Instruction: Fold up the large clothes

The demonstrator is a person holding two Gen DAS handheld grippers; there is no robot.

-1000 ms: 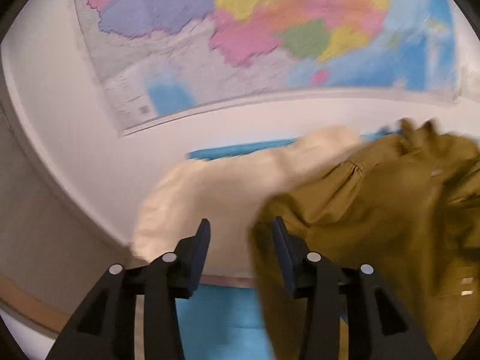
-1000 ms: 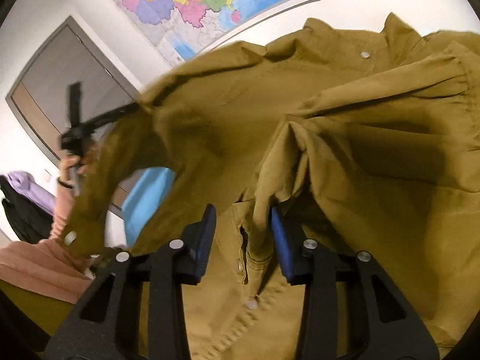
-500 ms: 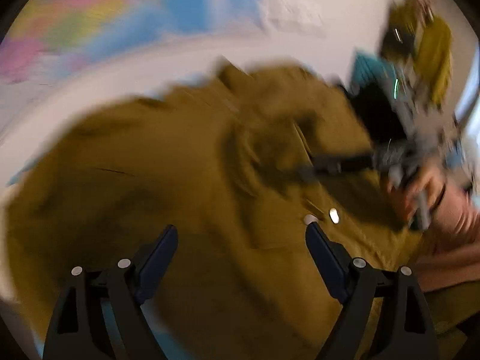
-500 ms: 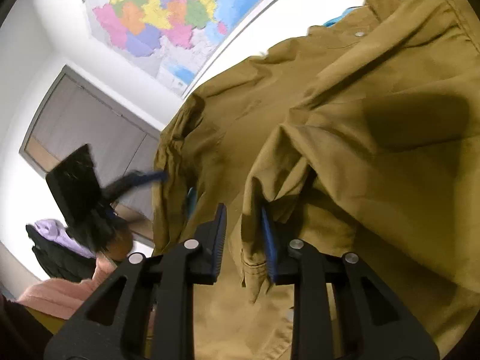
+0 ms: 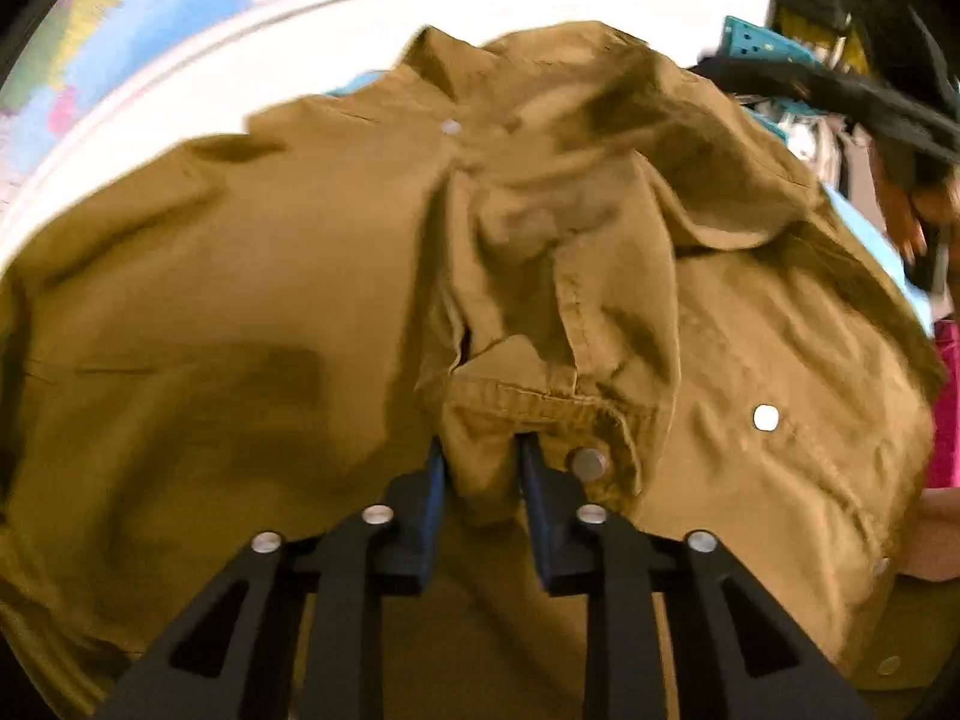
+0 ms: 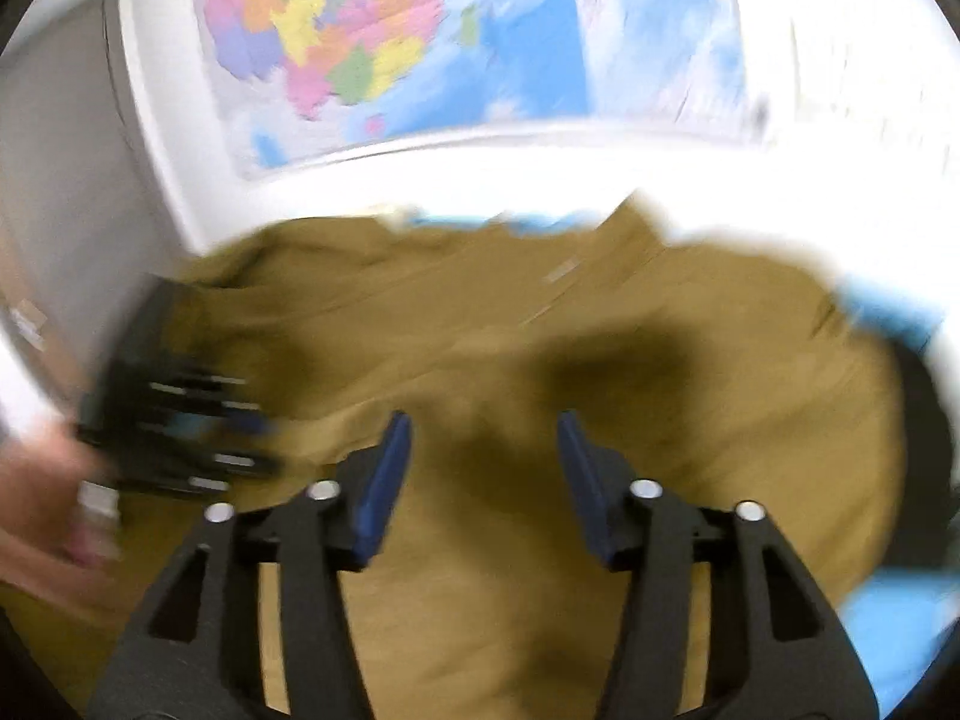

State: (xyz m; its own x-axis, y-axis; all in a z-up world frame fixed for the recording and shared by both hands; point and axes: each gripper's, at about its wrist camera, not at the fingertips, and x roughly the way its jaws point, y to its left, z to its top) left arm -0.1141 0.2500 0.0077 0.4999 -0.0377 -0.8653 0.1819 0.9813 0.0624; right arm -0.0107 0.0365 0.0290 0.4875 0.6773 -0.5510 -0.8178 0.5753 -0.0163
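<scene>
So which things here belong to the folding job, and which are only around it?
For the job:
- brown jacket
- left gripper, jaws shut on a cuff of the jacket
- right gripper, jaws open above the jacket
- blue surface under it

Only around:
- wall map
- white wall

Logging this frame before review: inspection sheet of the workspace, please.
Surface: blue surface shows at the garment's right edge; the rest is covered.
Job's things: olive-brown jacket spread wide, sleeve cuff with a snap button bunched at the middle.
Clutter: nothing seen on the surface; the right wrist view is blurred.
Grippers: left tool shut on the sleeve cuff; right tool open above the jacket, holding nothing.
Cables: nothing seen.
Surroundings: coloured wall map on a white wall, grey panel at left.
</scene>
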